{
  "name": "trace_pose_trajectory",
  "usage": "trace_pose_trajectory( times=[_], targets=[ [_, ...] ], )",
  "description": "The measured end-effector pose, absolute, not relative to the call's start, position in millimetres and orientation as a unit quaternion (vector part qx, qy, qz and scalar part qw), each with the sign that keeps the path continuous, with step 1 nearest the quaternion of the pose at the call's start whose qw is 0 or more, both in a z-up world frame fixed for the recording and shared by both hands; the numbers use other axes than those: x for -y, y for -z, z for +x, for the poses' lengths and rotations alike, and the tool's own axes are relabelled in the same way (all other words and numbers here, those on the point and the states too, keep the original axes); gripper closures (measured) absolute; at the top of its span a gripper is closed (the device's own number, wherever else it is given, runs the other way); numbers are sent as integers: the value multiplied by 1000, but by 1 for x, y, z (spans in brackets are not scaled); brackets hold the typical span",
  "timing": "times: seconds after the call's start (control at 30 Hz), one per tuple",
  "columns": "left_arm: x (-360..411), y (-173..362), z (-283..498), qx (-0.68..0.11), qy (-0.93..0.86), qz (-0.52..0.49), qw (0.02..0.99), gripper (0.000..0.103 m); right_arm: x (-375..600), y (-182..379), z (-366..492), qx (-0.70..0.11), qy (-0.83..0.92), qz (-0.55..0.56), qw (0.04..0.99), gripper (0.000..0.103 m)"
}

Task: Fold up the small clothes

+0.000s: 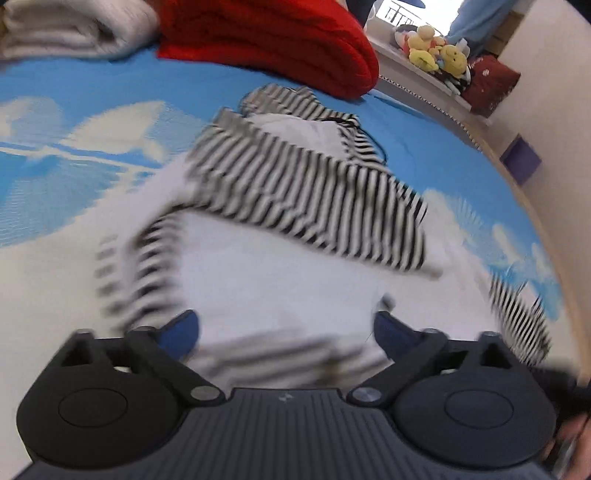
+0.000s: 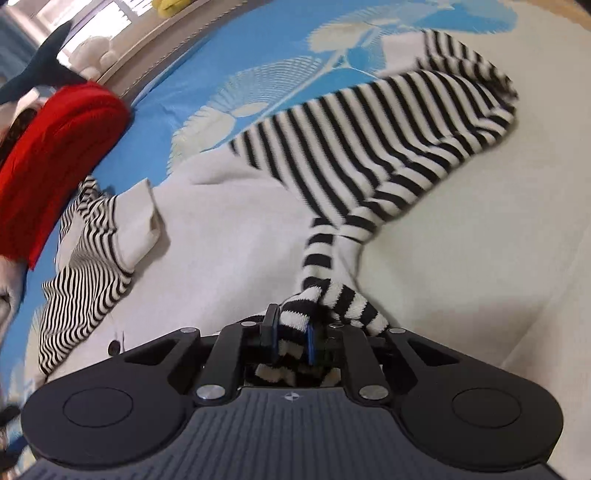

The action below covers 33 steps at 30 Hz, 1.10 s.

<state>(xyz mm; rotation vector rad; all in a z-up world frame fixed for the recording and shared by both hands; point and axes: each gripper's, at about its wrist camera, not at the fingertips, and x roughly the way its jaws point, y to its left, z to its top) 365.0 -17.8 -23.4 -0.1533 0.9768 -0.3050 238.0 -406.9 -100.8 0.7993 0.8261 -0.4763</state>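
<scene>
Two hand-held grippers work over a small black-and-white striped garment (image 1: 295, 192) spread on a bed whose sheet (image 1: 92, 155) is blue with white flower prints. The left hand-held gripper (image 1: 286, 332) stands with its blue-padded fingers (image 1: 184, 328) spread wide, nothing between them, hovering above the garment's pale body. The right hand-held gripper (image 2: 291, 338) is nearly closed, its pads pinching the bunched cuff of a striped sleeve (image 2: 369, 147) that trails away toward one o'clock in the right wrist view. A folded red knit (image 1: 273, 40) lies at twelve o'clock beyond the garment in the left wrist view, with a cream folded cloth (image 1: 70, 29) at eleven and soft toys (image 1: 432, 51) on a ledge at one. Motion blur smears the garment's near stripes there, and the left gripper's body hides its hem. A hand at the lower right corner is cut off.
</scene>
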Motion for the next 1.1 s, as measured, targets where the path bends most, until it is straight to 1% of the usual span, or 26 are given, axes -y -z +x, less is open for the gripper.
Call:
trace_pose_trajectory(
  times=[0.07, 0.17, 0.3, 0.47, 0.53, 0.6, 0.7, 0.8, 0.9, 0.97, 1.03, 1.07, 1.1],
  targets=[
    [-3, 24, 327, -458, 140, -55, 876, 0, 405, 100, 238, -385, 231, 381, 808, 88],
    [-21, 40, 283, -480, 137, -42, 866, 0, 408, 99, 234, -378, 234, 398, 802, 88],
    [-14, 72, 262, -510, 135, 13, 849, 1, 414, 98, 223, -362, 238, 430, 792, 88],
    [24, 97, 285, -529, 140, 50, 835, 1, 414, 95, 217, -352, 234, 440, 792, 88],
    [30, 97, 306, -529, 117, 37, 839, 3, 416, 96, 216, -354, 233, 439, 792, 88],
    [29, 84, 327, -514, 109, -6, 851, 3, 418, 98, 217, -358, 234, 440, 790, 88],
    [34, 68, 357, -494, 98, -29, 863, 3, 422, 100, 219, -362, 232, 444, 786, 88],
    [40, 72, 383, -513, 88, -31, 854, 3, 421, 100, 222, -365, 233, 440, 787, 88],
    [44, 84, 388, -537, 67, -20, 841, 3, 418, 99, 225, -367, 231, 430, 791, 88],
    [45, 82, 378, -540, 62, -8, 840, 15, 418, 98, 227, -370, 224, 422, 797, 88],
    [45, 68, 361, -534, 73, 15, 842, 49, 418, 96, 225, -374, 213, 417, 801, 89],
    [45, 61, 351, -527, 80, 24, 845, 57, 418, 92, 222, -377, 200, 414, 804, 90],
    [42, 52, 338, -521, 90, 33, 848, 71, 418, 88, 218, -381, 186, 413, 806, 91]
  ],
)
